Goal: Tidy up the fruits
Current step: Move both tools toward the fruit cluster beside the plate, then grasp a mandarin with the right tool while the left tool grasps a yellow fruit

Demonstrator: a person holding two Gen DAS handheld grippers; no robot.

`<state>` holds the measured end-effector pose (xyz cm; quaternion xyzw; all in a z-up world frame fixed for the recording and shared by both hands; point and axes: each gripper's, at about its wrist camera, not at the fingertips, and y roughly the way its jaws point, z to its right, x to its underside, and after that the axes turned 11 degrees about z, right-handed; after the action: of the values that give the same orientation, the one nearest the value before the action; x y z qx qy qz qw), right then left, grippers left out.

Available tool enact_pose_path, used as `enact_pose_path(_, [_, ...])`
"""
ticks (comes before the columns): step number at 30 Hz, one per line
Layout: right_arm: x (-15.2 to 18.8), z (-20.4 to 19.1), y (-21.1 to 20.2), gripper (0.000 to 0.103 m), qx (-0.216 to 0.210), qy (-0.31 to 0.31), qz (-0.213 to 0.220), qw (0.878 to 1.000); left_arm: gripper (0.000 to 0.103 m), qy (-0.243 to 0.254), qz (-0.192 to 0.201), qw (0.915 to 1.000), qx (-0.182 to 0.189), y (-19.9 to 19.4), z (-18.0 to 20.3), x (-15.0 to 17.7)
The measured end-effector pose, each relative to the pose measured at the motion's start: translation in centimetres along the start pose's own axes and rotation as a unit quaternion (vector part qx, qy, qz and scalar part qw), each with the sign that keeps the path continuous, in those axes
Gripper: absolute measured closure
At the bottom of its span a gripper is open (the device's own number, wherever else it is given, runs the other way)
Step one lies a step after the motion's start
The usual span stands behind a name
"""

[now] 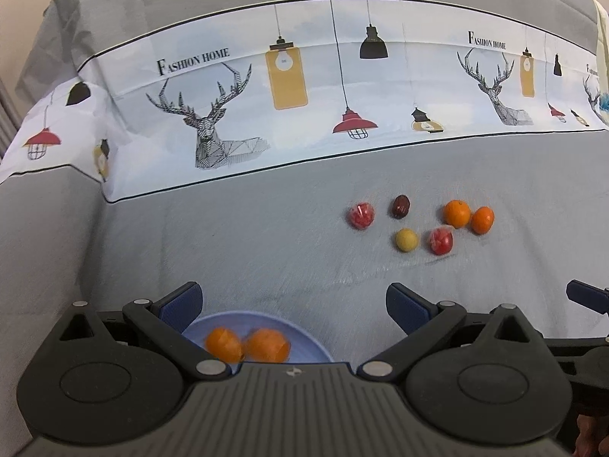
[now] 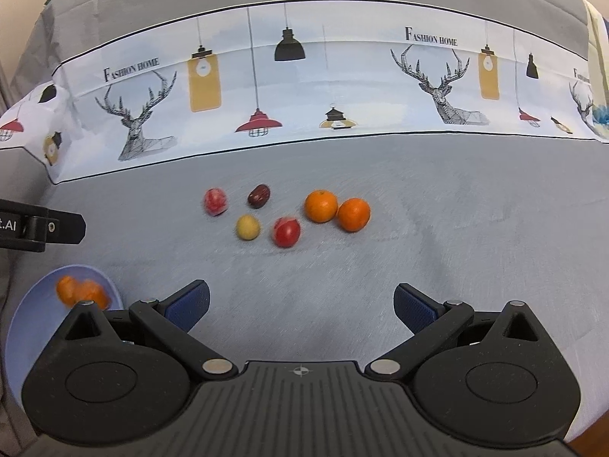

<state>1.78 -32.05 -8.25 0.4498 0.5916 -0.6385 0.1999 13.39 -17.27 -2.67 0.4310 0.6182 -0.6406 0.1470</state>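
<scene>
On the grey cloth lie two oranges (image 2: pixel 321 206) (image 2: pixel 354 214), two wrapped red fruits (image 2: pixel 216 201) (image 2: pixel 286 232), a dark red date (image 2: pixel 259 195) and a small yellow fruit (image 2: pixel 248 227). The same cluster shows in the left wrist view, with the oranges (image 1: pixel 456 213) (image 1: pixel 482 220) at its right. A pale blue plate (image 1: pixel 304 339) holds two oranges (image 1: pixel 223 344) (image 1: pixel 267 345). My left gripper (image 1: pixel 293 306) hangs open just above the plate. My right gripper (image 2: pixel 301 304) is open over bare cloth, short of the cluster. The plate (image 2: pixel 23 316) sits at its lower left.
A patterned white band with deer and lamps (image 2: pixel 289 87) runs across the cloth behind the fruit. The left gripper's body (image 2: pixel 38 226) juts in at the right wrist view's left edge. The right gripper's blue fingertip (image 1: pixel 586 297) shows at the left wrist view's right edge.
</scene>
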Motion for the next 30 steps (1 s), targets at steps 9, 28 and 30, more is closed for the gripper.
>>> enact_pose_path(9, [-0.9, 1.3, 2.8, 0.001, 0.012, 0.005, 0.005, 1.000, 0.000, 0.010, 0.001, 0.9999, 0.001, 3.7, 1.4, -1.5])
enact_pose_path(28, [-1.6, 2.9, 10.0, 0.020, 0.011, -0.011, 0.024, 1.000, 0.000, 0.033, -0.017, 0.9953, 0.089, 12.5, 3.9, -2.4])
enact_pose_path(30, [-1.4, 3.7, 11.4, 0.021, 0.019, -0.009, 0.017, 1.000, 0.000, 0.042, -0.023, 0.9931, 0.107, 13.2, 4.5, -1.8])
